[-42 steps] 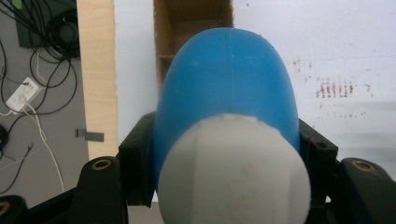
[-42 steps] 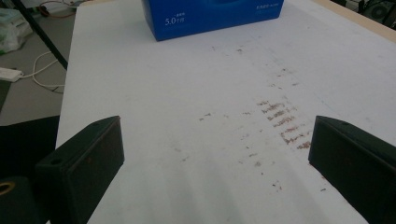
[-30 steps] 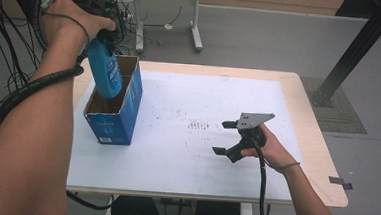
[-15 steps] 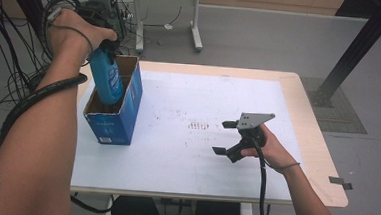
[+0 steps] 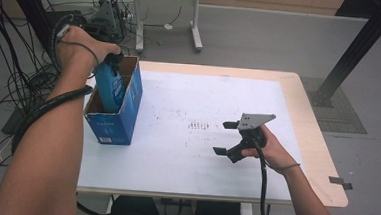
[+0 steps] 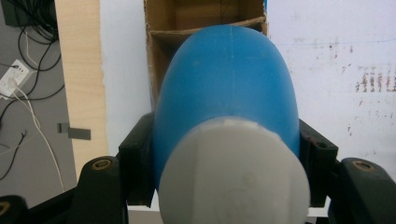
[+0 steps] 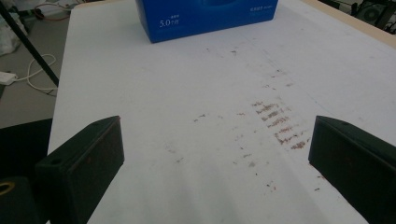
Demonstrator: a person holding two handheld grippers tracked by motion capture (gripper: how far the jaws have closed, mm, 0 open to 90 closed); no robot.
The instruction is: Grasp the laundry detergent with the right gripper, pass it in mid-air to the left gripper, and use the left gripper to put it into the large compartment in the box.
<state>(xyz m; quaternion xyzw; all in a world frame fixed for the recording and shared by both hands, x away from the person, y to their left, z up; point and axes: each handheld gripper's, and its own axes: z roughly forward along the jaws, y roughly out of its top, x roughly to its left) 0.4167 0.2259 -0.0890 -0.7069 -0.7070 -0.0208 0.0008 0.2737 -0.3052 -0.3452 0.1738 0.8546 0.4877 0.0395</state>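
My left gripper (image 6: 226, 149) is shut on a blue bottle (image 6: 229, 84) with a white cap, its black jaws pressing on both sides just below the cap. In the high view the bottle (image 5: 110, 88) hangs bottom-down, partly sunk into an open blue cardboard box (image 5: 120, 118) at the table's left side, with the left gripper (image 5: 114, 60) under the person's hand above it. The box's brown inside (image 6: 205, 18) lies beyond the bottle. My right gripper (image 5: 221, 137) rests on the white tabletop at the right, open, with nothing between its jaws (image 7: 215, 154).
The white tabletop (image 5: 204, 88) bears rusty smudges (image 7: 278, 121) near the right gripper. The blue box (image 7: 205, 14) stands far ahead of that gripper. Cables cover the floor (image 5: 9, 86) to the left. A black post (image 5: 352, 52) stands at the back right.
The left hand has sunk, bringing the blue bottle lower into the box. The right gripper has stayed where it was.
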